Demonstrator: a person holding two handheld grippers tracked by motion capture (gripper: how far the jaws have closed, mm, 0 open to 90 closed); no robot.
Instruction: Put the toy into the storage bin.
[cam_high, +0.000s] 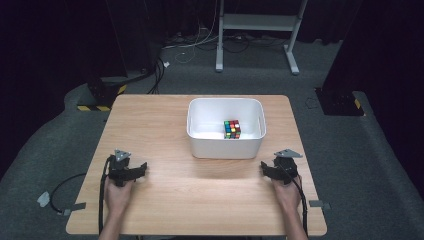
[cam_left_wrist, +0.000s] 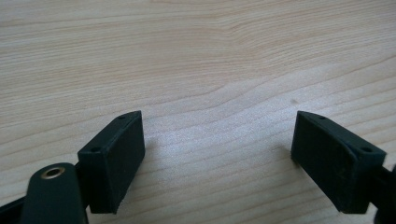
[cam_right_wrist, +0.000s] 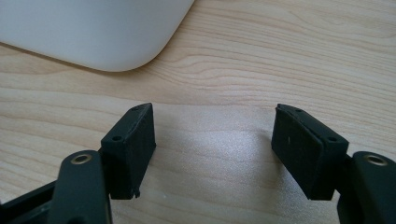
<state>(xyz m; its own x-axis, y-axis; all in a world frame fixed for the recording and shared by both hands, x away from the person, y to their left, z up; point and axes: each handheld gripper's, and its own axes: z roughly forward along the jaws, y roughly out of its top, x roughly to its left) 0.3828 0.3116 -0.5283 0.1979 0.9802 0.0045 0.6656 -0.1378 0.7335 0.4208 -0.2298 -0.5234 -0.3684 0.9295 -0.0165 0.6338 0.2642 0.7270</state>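
A colourful puzzle cube (cam_high: 232, 129) lies inside a white tub (cam_high: 201, 142) at the middle back of the wooden table (cam_high: 165, 125). My left gripper (cam_high: 141, 168) rests on the table near its front left, jaws pointing right, open and empty. In the left gripper view the gripper (cam_left_wrist: 219, 140) has bare wood between its wide-apart jaws. My right gripper (cam_high: 263, 168) rests at the front right, just right of the tub's near corner, open and empty. In the right gripper view the gripper (cam_right_wrist: 215, 135) faces wood, with the tub's rounded corner (cam_right_wrist: 93, 32) ahead at upper left.
Dark floor surrounds the table. A white metal frame (cam_high: 257, 22) stands beyond the far edge, with cables on the floor. Black stands with yellow striping sit at the far left (cam_high: 100, 95) and far right (cam_high: 340, 102). Cables trail from both grippers off the near edge.
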